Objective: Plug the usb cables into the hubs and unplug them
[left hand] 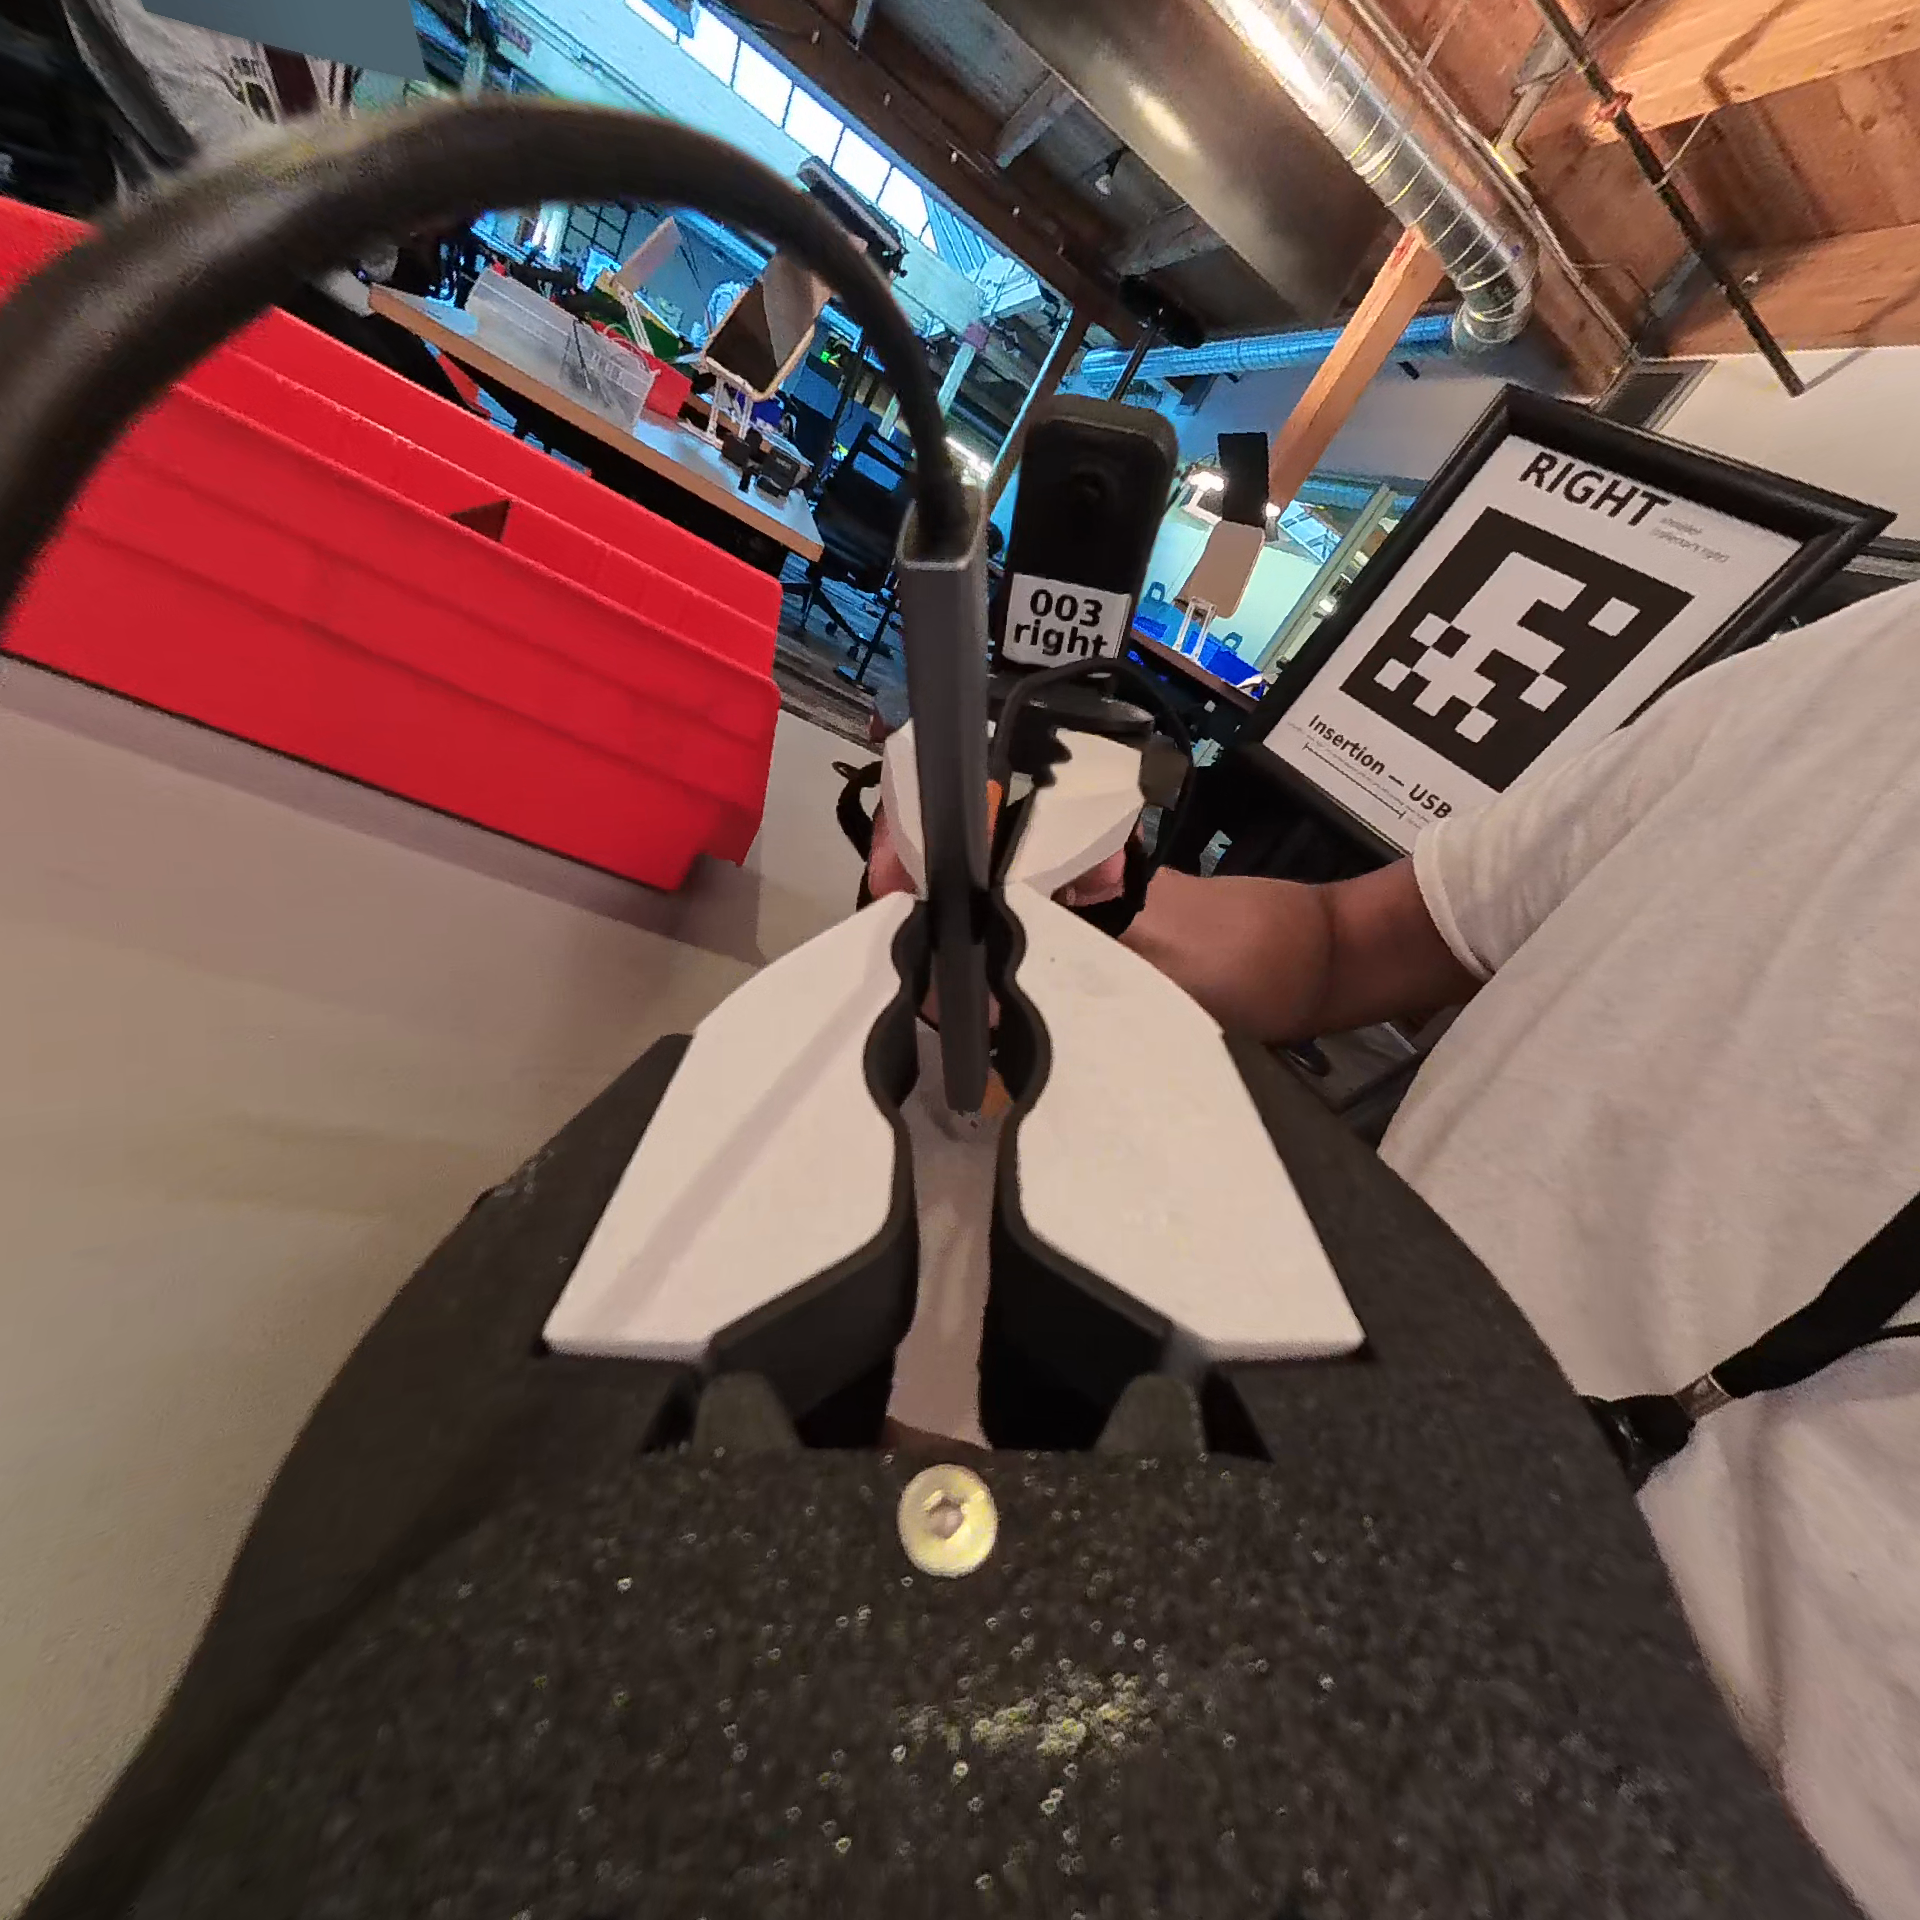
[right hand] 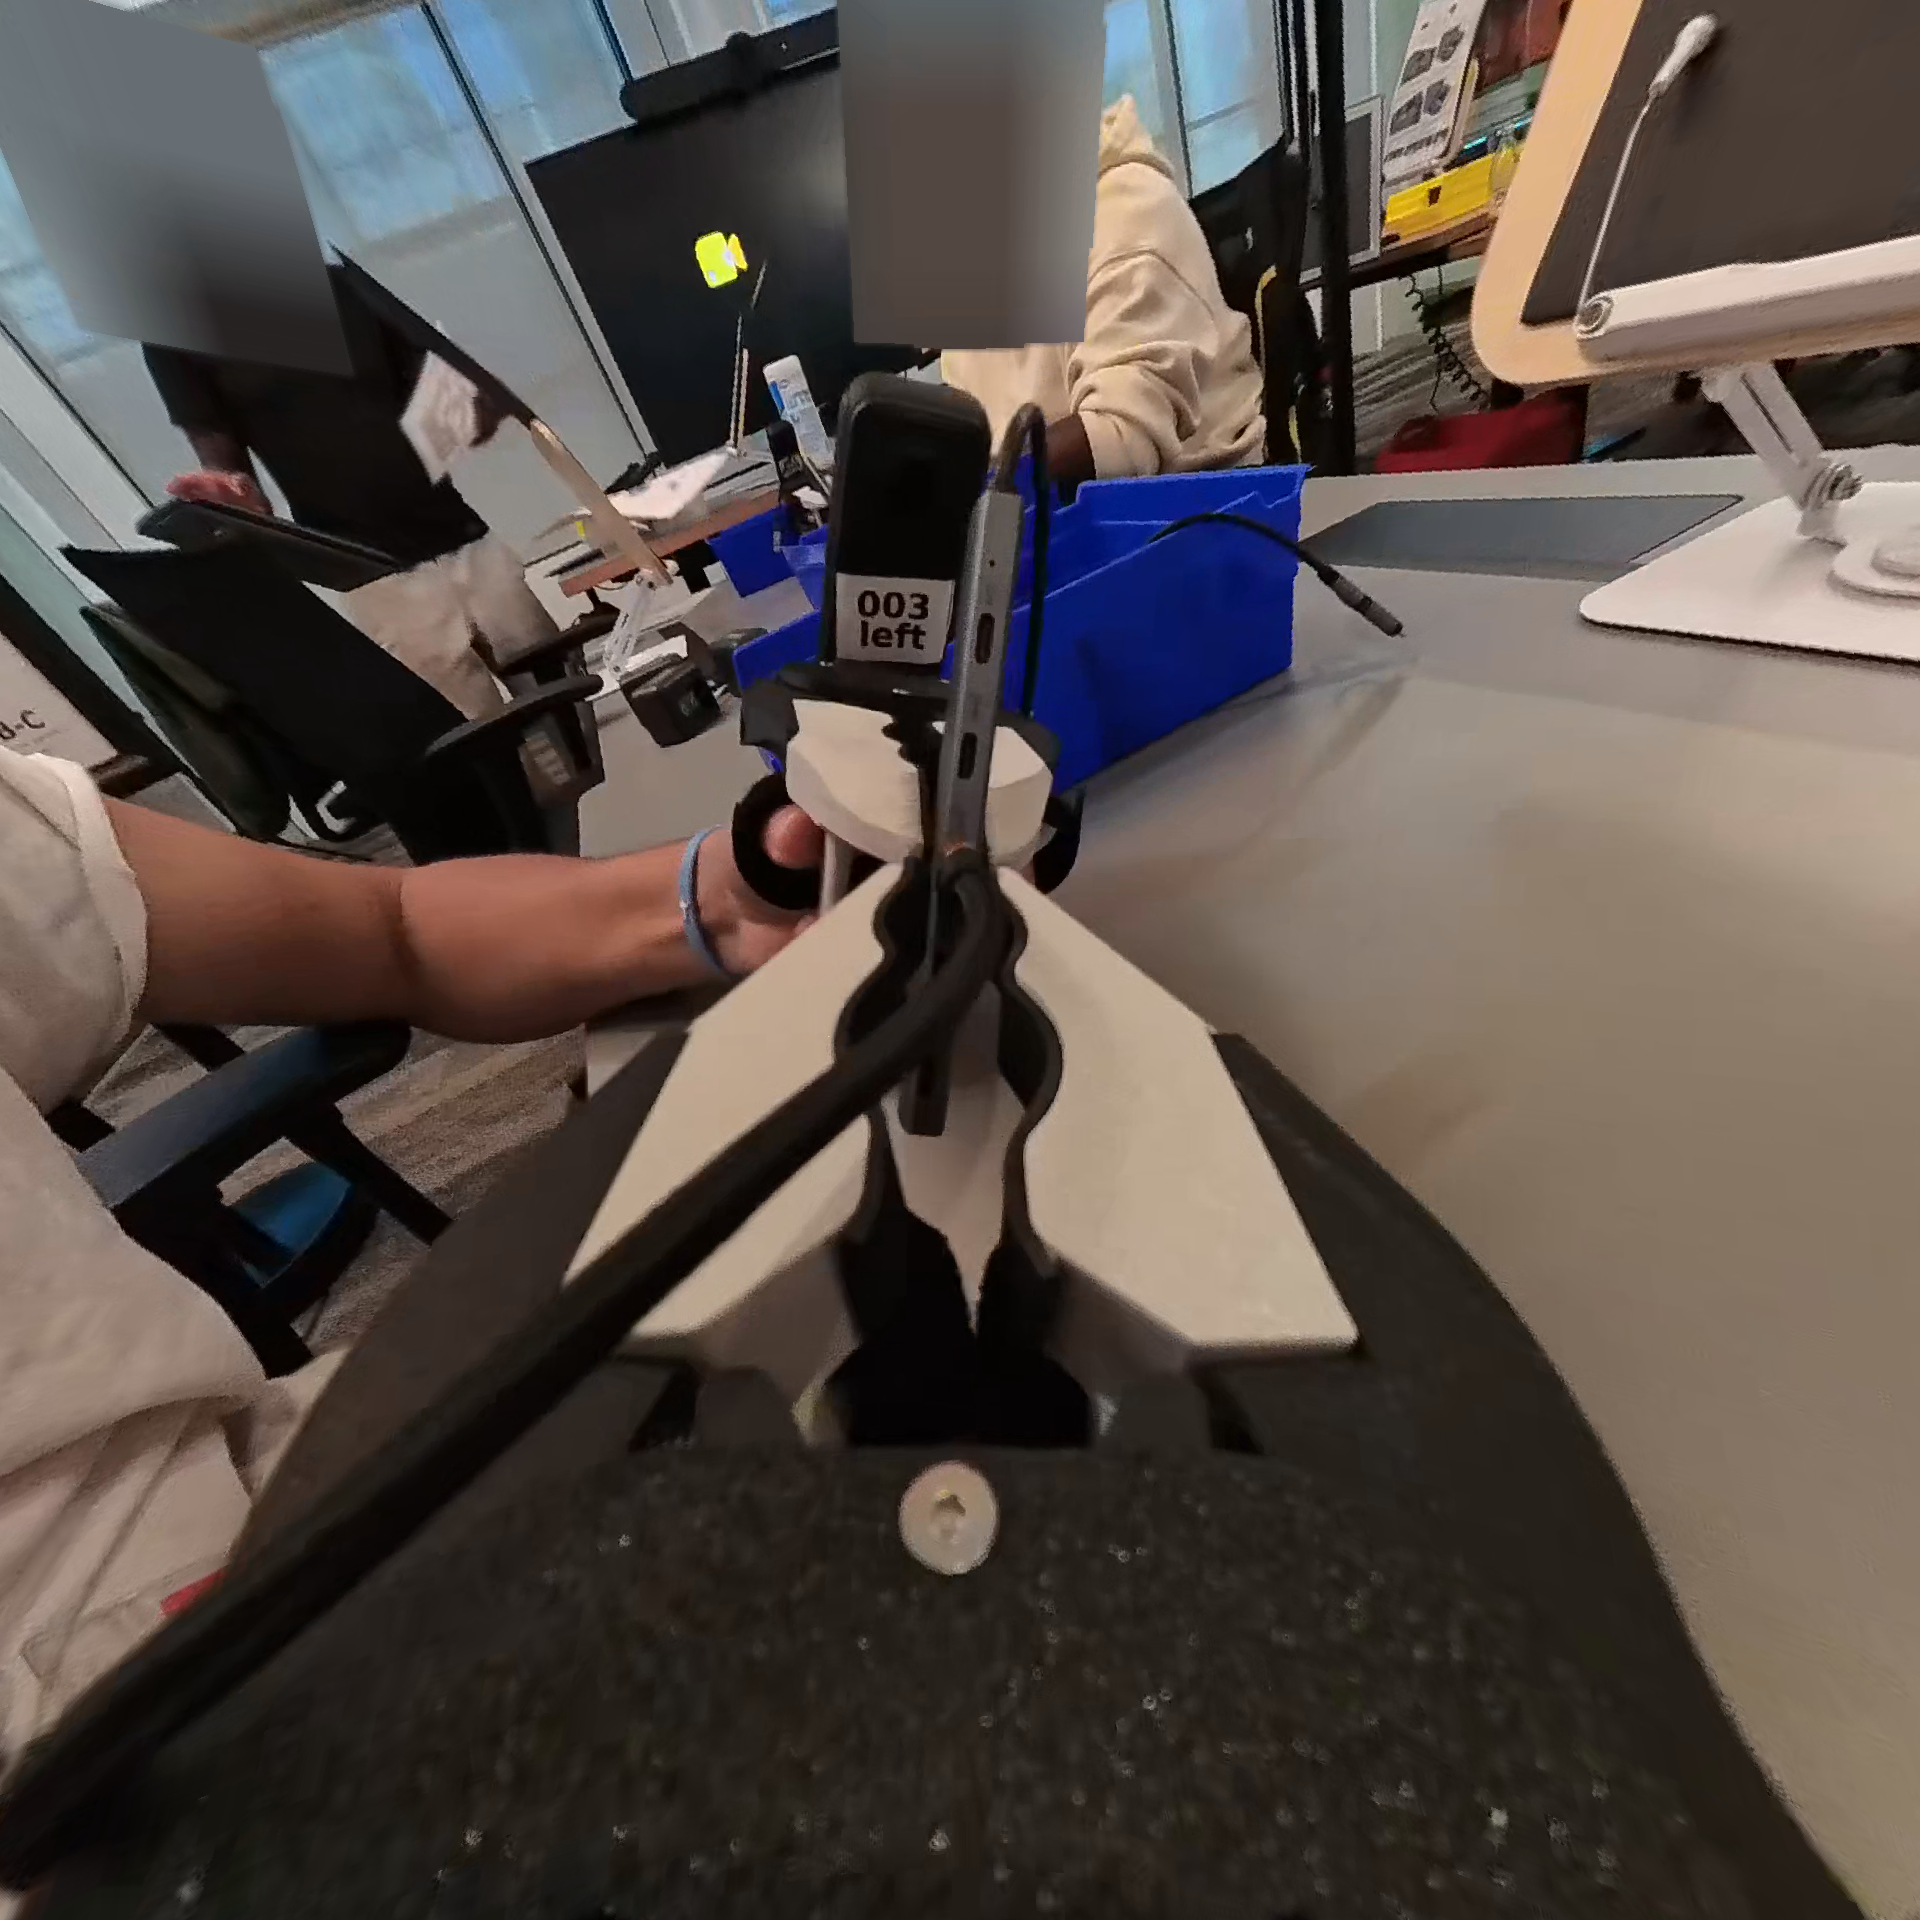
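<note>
My left gripper [left hand: 956, 925] is shut on a slim grey hub [left hand: 951, 748], which stands up between the white fingers [left hand: 790, 1122]. A thick black cable [left hand: 416, 166] arcs from the hub's top over to the left. My right gripper [right hand: 951, 894] is shut on a thick black cable [right hand: 623, 1247] with a black plug [right hand: 925, 1091], close against the hub's [right hand: 982, 623] lower end. The two grippers face each other tip to tip above the grey table [right hand: 1558, 935]. The right gripper [left hand: 1070, 800] shows behind the hub. The left gripper [right hand: 883, 769] shows beyond my right fingers.
A red bin [left hand: 416, 623] sits on the table to the left. A framed marker sign [left hand: 1538, 644] stands behind. Blue bins [right hand: 1143, 603] hold a loose black cable [right hand: 1340, 592]. A white tablet stand [right hand: 1766, 540] is at the far right. Chairs [right hand: 312, 727] and people stand beyond the table edge. The grippers are tip to tip, or close to it.
</note>
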{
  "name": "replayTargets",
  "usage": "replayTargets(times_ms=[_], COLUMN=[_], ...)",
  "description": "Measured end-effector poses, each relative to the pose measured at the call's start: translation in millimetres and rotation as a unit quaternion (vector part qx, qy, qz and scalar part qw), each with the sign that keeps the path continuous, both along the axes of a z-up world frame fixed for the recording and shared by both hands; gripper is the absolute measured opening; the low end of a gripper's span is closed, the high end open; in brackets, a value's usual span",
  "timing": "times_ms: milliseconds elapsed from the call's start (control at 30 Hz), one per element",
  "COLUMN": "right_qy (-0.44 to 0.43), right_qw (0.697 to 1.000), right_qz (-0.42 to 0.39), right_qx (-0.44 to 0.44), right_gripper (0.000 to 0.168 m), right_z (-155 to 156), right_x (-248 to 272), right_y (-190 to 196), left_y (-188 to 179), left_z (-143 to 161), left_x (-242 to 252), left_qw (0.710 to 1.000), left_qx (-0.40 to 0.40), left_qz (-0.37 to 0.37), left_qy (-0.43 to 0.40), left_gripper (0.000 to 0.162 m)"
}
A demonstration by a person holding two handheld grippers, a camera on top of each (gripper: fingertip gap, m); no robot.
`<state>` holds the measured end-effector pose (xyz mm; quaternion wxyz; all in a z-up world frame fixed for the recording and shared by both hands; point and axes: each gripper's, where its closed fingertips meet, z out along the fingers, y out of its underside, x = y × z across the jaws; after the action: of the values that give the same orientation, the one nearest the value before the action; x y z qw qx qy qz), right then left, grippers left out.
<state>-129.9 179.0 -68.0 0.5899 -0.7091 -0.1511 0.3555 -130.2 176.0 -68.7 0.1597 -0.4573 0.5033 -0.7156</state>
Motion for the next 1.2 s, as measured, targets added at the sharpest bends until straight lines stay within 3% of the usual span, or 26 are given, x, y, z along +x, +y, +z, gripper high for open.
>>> replayTargets(times_ms=[200,267,367,433,467,900,1067,1200], right_qy=[0.027,0.073,0.156,0.177,0.183,0.156,0.166,0.14], right_qw=[0.999,0.997,0.987,0.983,0.982,0.985,0.984,0.988], right_qz=[0.01,-0.002,0.0,-0.007,-0.005,0.022,0.0,0.002], right_qx=[-0.016,-0.024,-0.04,-0.043,-0.038,-0.07,-0.058,-0.071], right_gripper=[0.004,0.004,0.004,0.004,0.004,0.004,0.004,0.004], right_z=[3,8,15,17,19,6,11,1], right_x=[8,9,4,3,4,4,8,8], right_y=[-1,2,5,9,9,4,9,8], left_y=[0,0,-8,-14,-16,-12,-9,-5], left_z=[-4,-2,-6,-3,1,-4,-1,-12], left_x=[2,4,10,11,10,4,11,11], left_qw=[1.0,1.0,1.0,1.0,1.0,0.996,0.998,1.0], left_qx=[0.001,-0.01,-0.012,-0.015,-0.018,-0.076,-0.067,-0.011], left_qz=[0.002,0.008,0.008,0.006,0.004,-0.035,-0.008,0.007], left_qy=[0.007,-0.002,0.007,-0.006,-0.015,0.018,0.004,0.018], left_gripper=[0.01,0.01,0.028,0.022,0.012,0.01,0.009,0.01])
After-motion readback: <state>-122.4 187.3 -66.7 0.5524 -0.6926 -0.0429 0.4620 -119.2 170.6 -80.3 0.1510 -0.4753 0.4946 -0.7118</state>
